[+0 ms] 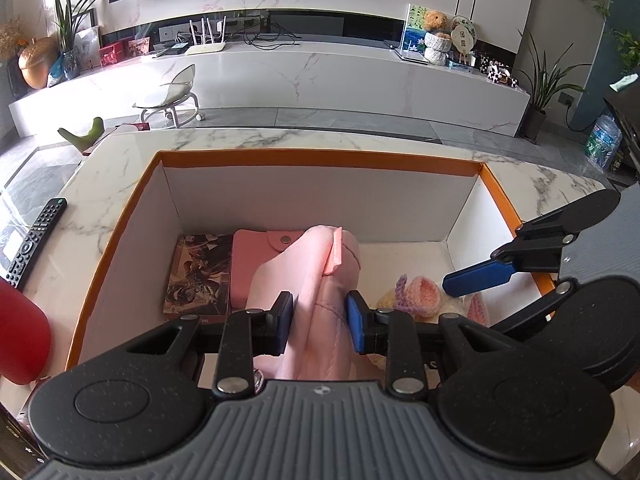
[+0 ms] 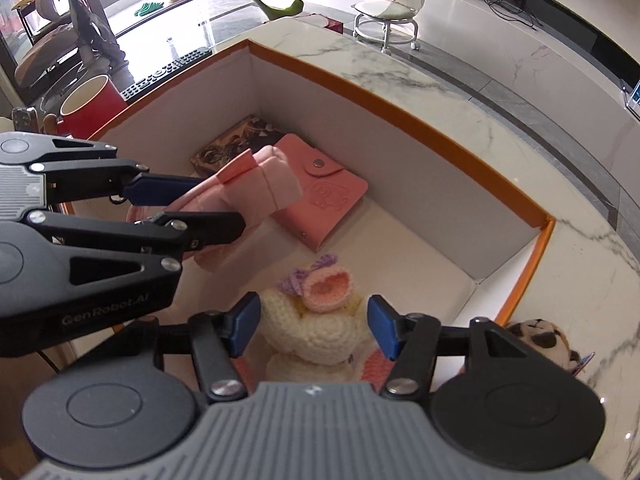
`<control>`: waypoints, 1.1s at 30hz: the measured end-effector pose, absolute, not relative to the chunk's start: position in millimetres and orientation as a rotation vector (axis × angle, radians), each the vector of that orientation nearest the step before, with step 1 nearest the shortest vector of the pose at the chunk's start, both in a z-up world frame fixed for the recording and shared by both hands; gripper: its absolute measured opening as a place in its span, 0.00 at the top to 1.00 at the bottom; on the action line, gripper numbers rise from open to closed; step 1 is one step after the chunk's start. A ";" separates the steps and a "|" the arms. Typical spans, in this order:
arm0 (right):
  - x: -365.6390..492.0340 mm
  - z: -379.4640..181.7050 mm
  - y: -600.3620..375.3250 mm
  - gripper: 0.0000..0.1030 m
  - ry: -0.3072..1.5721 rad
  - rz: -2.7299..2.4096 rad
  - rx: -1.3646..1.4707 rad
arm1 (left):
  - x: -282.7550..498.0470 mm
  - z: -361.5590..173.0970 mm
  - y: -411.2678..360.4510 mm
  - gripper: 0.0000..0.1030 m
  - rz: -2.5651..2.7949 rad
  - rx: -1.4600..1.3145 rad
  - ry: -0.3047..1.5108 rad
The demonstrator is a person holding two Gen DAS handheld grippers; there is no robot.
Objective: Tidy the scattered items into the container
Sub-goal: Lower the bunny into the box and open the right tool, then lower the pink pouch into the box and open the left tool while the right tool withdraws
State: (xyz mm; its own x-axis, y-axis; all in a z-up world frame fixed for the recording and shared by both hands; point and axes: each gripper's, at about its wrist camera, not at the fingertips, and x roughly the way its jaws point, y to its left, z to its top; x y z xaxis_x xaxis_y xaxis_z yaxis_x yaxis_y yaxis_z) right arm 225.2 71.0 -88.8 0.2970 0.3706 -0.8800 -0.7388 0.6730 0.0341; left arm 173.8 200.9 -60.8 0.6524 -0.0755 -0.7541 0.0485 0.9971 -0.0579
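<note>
An orange-rimmed white box [image 1: 320, 157] [image 2: 404, 110] sits on the marble table. My left gripper [image 1: 319, 316] [image 2: 192, 210] is shut on a pink fabric pouch [image 1: 312, 280] [image 2: 256, 184], held inside the box above its floor. On the floor lie a pink snap wallet [image 1: 250, 256] [image 2: 324, 196], a patterned card booklet [image 1: 200, 276] [image 2: 236, 138] and a cream and pink crochet doll [image 1: 420, 292] [image 2: 320, 320]. My right gripper [image 2: 312, 324] [image 1: 476, 276] is open, its fingers on either side of the doll without touching it.
A red cup [image 2: 94, 106] [image 1: 20, 332] and a black remote [image 1: 36, 240] [image 2: 168, 70] lie left of the box. A small plush dog [image 2: 540, 340] lies on the table by the box's right near corner.
</note>
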 end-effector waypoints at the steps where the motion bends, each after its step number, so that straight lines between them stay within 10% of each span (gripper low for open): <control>1: 225.3 -90.5 73.4 0.39 1.028 0.767 -0.424 | 174.2 -60.9 201.5 0.67 -0.070 -0.035 0.857; 11: 224.7 -77.7 77.6 0.93 1.004 0.782 -0.416 | 175.2 -61.4 207.7 0.67 -0.059 -0.053 0.854; 33: 292.8 -62.5 63.8 1.00 0.953 0.620 -0.166 | 183.7 -62.1 200.3 0.67 -0.085 -0.053 0.853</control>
